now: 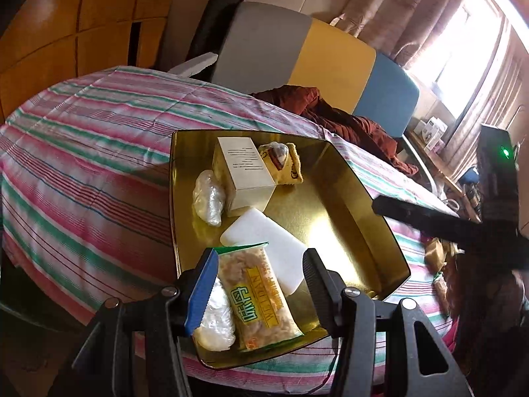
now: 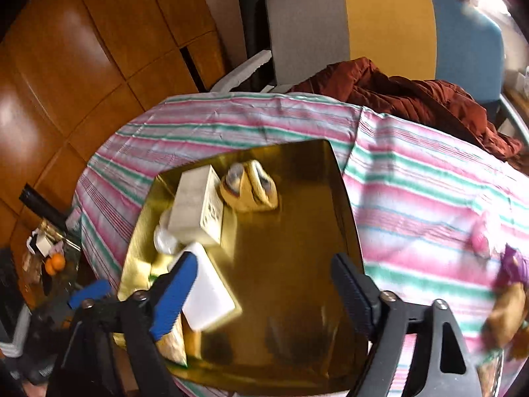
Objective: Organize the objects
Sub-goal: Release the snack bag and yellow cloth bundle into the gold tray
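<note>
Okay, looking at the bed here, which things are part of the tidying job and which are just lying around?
Part of the job:
gold tray
white box
snack packet
white foam block
yellow pouch
clear wrapped bundle
loose snacks on the bedspread

Just lying about:
dark red garment
headboard
oranges

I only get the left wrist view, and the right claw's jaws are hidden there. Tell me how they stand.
Observer: The right claw is open with nothing between its jaws, over a bare part of the gold tray.
Operator: Report what lies off the tray on that side.
Observer: A small pink wrapped item, blurred, lies on the striped cover, to the right of the tray.
</note>
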`<state>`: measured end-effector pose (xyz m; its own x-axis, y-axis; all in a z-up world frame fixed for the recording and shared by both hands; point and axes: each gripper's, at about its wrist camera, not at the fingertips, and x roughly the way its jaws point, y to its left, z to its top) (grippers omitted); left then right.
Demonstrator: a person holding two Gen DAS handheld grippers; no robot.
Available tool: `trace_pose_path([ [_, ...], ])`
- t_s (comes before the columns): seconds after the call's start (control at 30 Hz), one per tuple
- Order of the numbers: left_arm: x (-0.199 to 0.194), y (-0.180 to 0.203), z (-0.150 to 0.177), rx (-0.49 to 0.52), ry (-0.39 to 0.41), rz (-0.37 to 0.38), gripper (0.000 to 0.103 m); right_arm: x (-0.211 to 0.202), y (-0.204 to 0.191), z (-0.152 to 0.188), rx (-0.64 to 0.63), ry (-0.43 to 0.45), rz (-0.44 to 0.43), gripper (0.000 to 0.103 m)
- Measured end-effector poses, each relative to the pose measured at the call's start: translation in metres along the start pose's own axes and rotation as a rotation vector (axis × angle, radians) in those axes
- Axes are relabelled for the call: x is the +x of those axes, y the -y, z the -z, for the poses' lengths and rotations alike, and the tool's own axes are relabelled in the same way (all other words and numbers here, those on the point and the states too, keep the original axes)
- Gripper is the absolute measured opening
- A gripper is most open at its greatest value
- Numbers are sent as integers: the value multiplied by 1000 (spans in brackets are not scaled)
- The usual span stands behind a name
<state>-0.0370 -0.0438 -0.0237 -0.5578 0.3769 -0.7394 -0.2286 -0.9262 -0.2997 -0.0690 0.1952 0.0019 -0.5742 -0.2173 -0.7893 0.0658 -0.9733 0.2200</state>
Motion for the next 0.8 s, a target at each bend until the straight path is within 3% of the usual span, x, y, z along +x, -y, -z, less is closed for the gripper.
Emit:
trace_pose_path([
  [0.1, -3, 7, 1, 19, 11, -45, 54, -8, -1, 13, -18, 29, 39, 96],
  [0.23, -10, 16, 2, 57, 52, -133, 54, -20, -6, 26, -60, 81, 102, 96],
  [0.4, -14, 23, 3, 91, 73, -178, 54, -31, -12, 39, -103, 121, 143, 97],
  [0.8, -12, 54, 5, 199, 67, -163, 55, -48, 10, 59, -52, 146, 159, 97],
])
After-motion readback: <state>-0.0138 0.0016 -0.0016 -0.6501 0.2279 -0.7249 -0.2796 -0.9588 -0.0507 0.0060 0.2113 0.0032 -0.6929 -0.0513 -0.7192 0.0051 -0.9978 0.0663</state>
